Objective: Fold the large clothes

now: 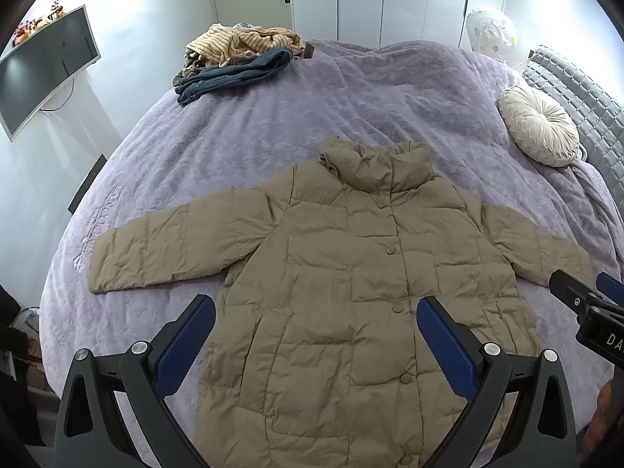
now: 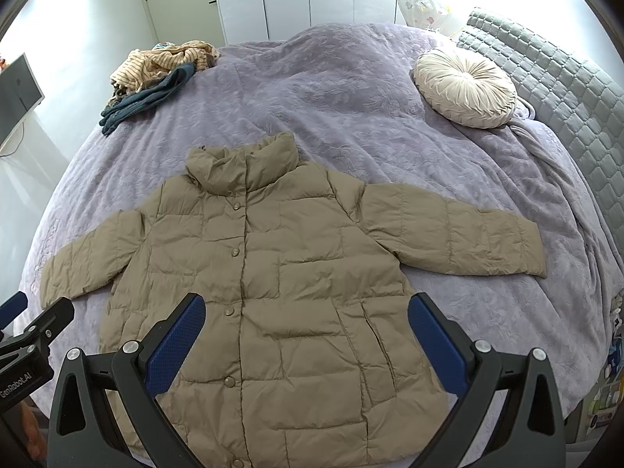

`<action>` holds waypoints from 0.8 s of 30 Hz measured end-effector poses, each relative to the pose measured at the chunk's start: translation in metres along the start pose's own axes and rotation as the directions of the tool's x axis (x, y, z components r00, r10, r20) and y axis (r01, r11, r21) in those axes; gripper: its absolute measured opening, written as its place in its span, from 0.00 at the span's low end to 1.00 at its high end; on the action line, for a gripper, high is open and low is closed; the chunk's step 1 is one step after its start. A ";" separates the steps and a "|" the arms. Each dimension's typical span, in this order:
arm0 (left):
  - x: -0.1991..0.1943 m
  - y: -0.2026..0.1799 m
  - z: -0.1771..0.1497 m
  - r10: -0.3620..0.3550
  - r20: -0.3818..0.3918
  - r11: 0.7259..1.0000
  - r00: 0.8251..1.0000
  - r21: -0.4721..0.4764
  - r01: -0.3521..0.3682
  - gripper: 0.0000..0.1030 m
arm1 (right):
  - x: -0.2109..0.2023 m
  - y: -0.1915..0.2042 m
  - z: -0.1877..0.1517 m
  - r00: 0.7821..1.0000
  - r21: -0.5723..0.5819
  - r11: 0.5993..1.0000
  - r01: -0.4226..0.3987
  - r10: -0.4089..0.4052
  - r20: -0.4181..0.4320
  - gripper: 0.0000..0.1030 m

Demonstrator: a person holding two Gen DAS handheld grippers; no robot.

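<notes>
A tan quilted puffer jacket (image 1: 343,273) (image 2: 273,273) lies flat and front up on the purple bedspread (image 1: 312,109) (image 2: 351,89), buttoned, collar far from me, both sleeves spread out sideways. My left gripper (image 1: 316,312) hovers open above the jacket's lower body, its blue pads holding nothing. My right gripper (image 2: 306,312) also stands open over the lower right half of the jacket, nothing between its fingers. In the left wrist view the right gripper (image 1: 585,296) shows at the right edge near the sleeve cuff. The left gripper (image 2: 35,319) shows at the left edge of the right wrist view.
A heap of striped and dark blue clothes (image 1: 241,58) (image 2: 156,78) sits at the bed's far left corner. A round cream cushion (image 1: 540,124) (image 2: 466,85) rests by the grey quilted headboard (image 2: 553,89) on the right. A wall monitor (image 1: 43,66) and white wardrobe doors (image 1: 382,0) stand beyond.
</notes>
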State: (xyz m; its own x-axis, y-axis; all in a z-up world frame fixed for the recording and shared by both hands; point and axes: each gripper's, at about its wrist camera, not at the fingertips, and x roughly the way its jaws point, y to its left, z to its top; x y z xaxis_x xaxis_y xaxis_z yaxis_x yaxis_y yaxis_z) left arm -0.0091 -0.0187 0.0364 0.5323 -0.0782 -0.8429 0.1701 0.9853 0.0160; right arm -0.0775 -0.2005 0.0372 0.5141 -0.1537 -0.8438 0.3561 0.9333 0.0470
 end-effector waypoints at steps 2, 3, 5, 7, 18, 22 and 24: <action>0.000 0.001 0.000 0.001 0.001 1.000 1.000 0.000 -0.001 1.00 | 0.000 0.000 0.000 1.000 0.003 1.000 -0.003 0.003 -0.001 1.00; 0.001 -0.001 0.001 0.004 0.001 1.000 1.000 0.002 -0.004 1.00 | 0.000 0.000 0.000 1.000 0.003 1.000 -0.002 0.002 -0.001 1.00; 0.002 -0.001 0.001 0.004 0.000 1.000 1.000 0.001 -0.004 1.00 | 0.000 0.000 -0.001 1.000 0.001 1.000 -0.002 0.002 -0.001 1.00; 0.002 0.001 0.001 0.004 -0.002 1.000 1.000 -0.001 -0.004 1.00 | 0.000 0.001 -0.001 1.000 0.000 1.000 -0.001 0.001 0.000 1.00; 0.003 -0.001 0.002 0.006 -0.003 1.000 1.000 0.001 -0.006 1.00 | 0.001 0.001 0.000 1.000 0.002 1.000 0.001 0.000 -0.001 1.00; 0.003 -0.001 0.002 0.005 -0.003 1.000 1.000 0.002 -0.005 1.00 | 0.001 0.001 -0.001 1.000 0.002 1.000 0.000 0.000 -0.001 1.00; 0.004 -0.001 0.002 0.005 -0.004 1.000 1.000 0.003 -0.005 1.00 | 0.001 0.001 0.000 1.000 0.001 1.000 0.000 0.000 -0.002 1.00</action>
State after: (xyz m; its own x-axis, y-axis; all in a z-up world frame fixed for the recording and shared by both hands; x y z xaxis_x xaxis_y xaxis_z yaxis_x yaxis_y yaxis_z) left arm -0.0056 -0.0201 0.0345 0.5299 -0.0729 -0.8449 0.1696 0.9853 0.0214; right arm -0.0767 -0.1992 0.0365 0.5125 -0.1532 -0.8449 0.3568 0.9330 0.0473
